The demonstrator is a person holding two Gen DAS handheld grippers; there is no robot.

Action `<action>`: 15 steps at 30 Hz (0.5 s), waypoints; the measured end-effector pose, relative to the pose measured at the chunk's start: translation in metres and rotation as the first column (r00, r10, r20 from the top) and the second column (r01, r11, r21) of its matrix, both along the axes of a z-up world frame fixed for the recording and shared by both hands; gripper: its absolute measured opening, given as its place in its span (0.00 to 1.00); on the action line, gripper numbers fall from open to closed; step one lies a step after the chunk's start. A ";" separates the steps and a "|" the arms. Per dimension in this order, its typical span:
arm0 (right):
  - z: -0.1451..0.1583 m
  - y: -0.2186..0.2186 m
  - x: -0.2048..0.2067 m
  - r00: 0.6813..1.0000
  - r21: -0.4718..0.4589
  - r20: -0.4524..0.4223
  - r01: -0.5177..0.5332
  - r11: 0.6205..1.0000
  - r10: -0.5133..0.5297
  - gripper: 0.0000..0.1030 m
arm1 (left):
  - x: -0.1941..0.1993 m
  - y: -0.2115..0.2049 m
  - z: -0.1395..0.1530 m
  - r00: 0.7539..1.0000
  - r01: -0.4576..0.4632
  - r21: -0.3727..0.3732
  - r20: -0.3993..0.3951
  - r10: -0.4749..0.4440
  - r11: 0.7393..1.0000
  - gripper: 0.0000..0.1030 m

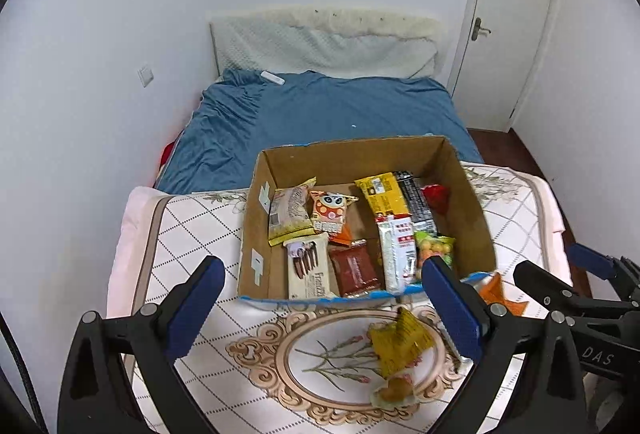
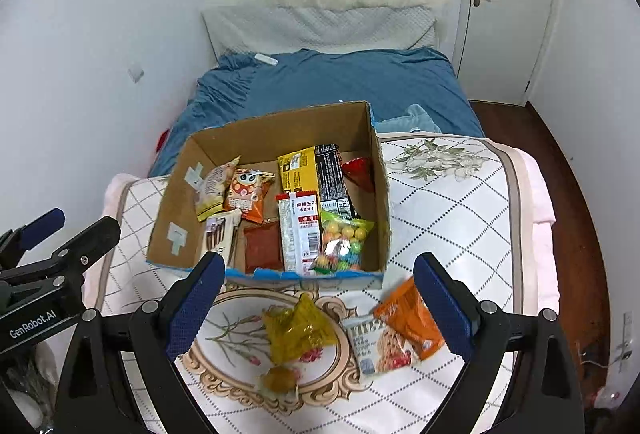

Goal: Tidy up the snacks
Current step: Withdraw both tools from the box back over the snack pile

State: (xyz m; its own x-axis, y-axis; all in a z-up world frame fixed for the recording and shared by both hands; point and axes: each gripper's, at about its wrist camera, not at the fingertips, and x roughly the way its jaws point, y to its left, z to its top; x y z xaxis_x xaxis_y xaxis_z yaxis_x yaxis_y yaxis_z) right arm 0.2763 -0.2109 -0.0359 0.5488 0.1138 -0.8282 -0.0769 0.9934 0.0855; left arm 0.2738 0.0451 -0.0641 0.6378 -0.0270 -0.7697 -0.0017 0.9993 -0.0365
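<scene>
Right wrist: both grippers' fingers (image 2: 438, 304) apart, yellow packet (image 2: 296, 334) just beside box (image 2: 304, 276) edge.

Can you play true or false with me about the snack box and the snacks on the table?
1. The cardboard box has snacks inside. True.
2. The yellow packet is in the box. False: it lies on the table in front of the box.
3. The right gripper is open and empty. True.
4. The orange packet lies on the blue bed. False: it lies on the table, beside the box.
5. The left gripper squeezes a snack. False: its fingers are open, holding nothing.
</scene>
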 end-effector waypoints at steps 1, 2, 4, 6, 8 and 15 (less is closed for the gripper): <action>0.003 -0.003 -0.005 1.000 0.010 0.001 0.003 1.000 -0.003 0.95 | -0.005 0.000 0.002 1.000 -0.001 -0.008 0.000 0.001 1.000 0.98; 0.005 -0.006 -0.010 1.000 0.018 0.001 0.004 1.000 -0.004 0.95 | -0.009 -0.001 0.003 1.000 -0.003 -0.012 0.001 0.003 1.000 0.98; 0.006 -0.010 -0.019 1.000 0.025 -0.005 0.006 1.000 -0.006 0.95 | -0.017 -0.003 0.002 1.000 -0.007 -0.018 -0.001 0.007 1.000 0.98; 0.003 -0.015 -0.026 1.000 0.031 -0.024 0.011 0.999 -0.010 0.95 | -0.024 -0.005 -0.004 1.000 -0.010 -0.027 -0.021 0.010 1.000 0.98; -0.007 -0.023 -0.031 0.998 0.036 -0.056 0.022 0.999 -0.020 0.95 | -0.027 -0.009 -0.017 0.998 -0.013 -0.033 -0.059 0.011 0.999 0.98; -0.092 -0.060 -0.025 0.959 0.021 -0.268 0.100 0.995 -0.090 0.95 | -0.017 -0.029 -0.084 0.977 0.011 -0.007 -0.214 -0.012 1.000 0.98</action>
State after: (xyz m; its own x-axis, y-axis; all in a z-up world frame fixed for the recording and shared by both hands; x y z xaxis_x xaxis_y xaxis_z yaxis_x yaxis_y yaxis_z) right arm 0.2512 -0.2708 -0.1276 0.3183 0.1025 -0.9424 0.0480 0.9911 0.1240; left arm 0.2563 0.0160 -0.1478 0.4582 -0.0384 -0.8880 0.0013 0.9991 -0.0425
